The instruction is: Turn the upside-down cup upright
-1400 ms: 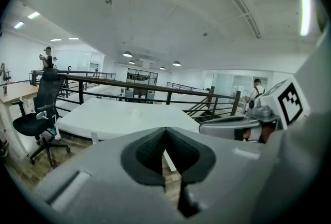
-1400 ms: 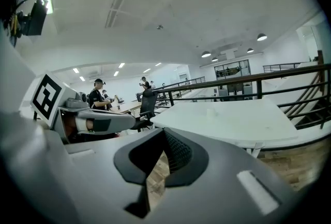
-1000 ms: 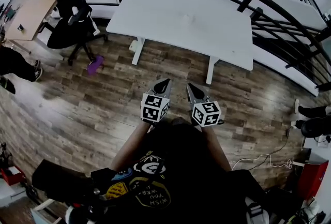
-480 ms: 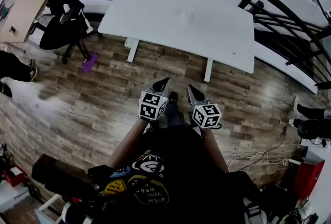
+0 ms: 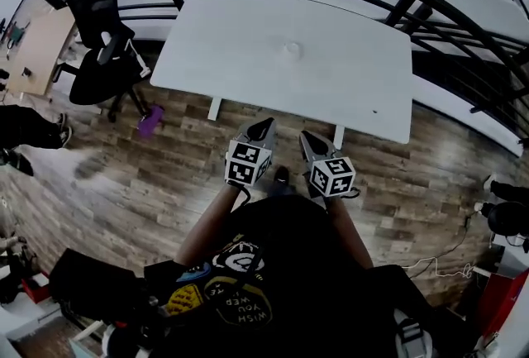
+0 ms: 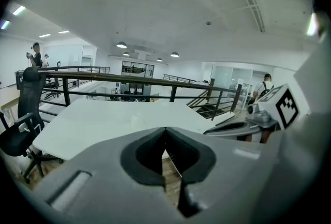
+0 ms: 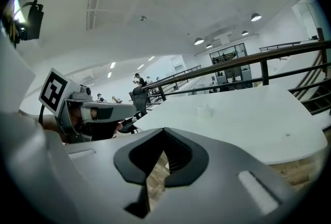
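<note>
Head view shows a wood-plank floor (image 5: 149, 183) and on it a white table (image 5: 248, 59), with a black railing (image 5: 397, 5) beyond the table's far edge. A black office chair (image 5: 103, 71) stands off the table's left end, and a small purple object (image 5: 150, 121) lies on the floor beside it.

The person stands at the table's near edge. The left gripper (image 5: 261, 128) and the right gripper (image 5: 305, 140) are side by side, pointing at the table and reaching just to its near edge. Each gripper view shows its jaws clenched together with nothing between them.

The cup (image 5: 291, 49) stands alone near the middle of the table, well apart from both grippers. It is small and pale against the white top. In the right gripper view it shows as a low pale cylinder (image 7: 205, 110). Whether anything lies under it cannot be told; nothing else is seen on the table.

Step in hand, as judged: approach, with the cup not yet reached.

Procedure:
1. Spread the jaws of one gripper before it nears the cup.
2. Reach across the table and bring the jaws to either side of the cup wall.
3. Close gently; a light cup may slide or deform.
4. Lift clear of the table, roll the wrist half a turn, and set the cup on its base.
</note>
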`<state>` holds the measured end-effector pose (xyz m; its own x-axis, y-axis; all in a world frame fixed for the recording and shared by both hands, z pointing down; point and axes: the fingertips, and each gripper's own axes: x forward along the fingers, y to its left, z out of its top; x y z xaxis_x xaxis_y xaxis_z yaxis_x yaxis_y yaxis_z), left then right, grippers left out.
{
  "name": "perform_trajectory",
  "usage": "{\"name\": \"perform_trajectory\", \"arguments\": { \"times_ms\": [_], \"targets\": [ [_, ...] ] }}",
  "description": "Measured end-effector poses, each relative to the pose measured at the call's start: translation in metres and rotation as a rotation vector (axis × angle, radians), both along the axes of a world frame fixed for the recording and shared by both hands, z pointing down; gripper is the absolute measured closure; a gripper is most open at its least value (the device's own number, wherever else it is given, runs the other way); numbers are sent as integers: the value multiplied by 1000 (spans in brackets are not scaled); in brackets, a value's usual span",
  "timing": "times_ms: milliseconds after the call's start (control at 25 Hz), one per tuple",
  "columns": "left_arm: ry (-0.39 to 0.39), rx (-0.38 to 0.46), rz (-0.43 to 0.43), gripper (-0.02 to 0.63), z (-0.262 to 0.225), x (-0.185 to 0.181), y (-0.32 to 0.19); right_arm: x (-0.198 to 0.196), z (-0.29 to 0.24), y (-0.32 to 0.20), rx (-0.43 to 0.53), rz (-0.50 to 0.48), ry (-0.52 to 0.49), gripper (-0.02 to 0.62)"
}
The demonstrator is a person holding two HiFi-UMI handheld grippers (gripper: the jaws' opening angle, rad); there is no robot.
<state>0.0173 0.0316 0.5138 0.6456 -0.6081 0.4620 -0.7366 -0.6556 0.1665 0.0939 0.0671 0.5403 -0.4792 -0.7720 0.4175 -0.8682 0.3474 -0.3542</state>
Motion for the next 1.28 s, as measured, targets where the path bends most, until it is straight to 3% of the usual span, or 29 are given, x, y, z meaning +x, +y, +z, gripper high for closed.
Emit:
{"name": "perform_trajectory", "arguments": {
  "times_ms": [280,480,800,1080,1280],
  "targets": [
    [-43,23,25,601,18,24,-62,20,20,-58,-27,-54,7,595],
    [-52,-24,12,601,41,31,-89,18,45,-82,-65,-106,-6,595],
    [-58,-72,35,601,85,23,-162,5,94,-166,-59,-72,44,595],
    [-60,-133,61,601,119,4,-227,1,146,-241,-92,-10,158,590],
    [-58,-175,86,601,142,-16,-265,-7,185,-292,-133,15,227,372]
  ]
}}
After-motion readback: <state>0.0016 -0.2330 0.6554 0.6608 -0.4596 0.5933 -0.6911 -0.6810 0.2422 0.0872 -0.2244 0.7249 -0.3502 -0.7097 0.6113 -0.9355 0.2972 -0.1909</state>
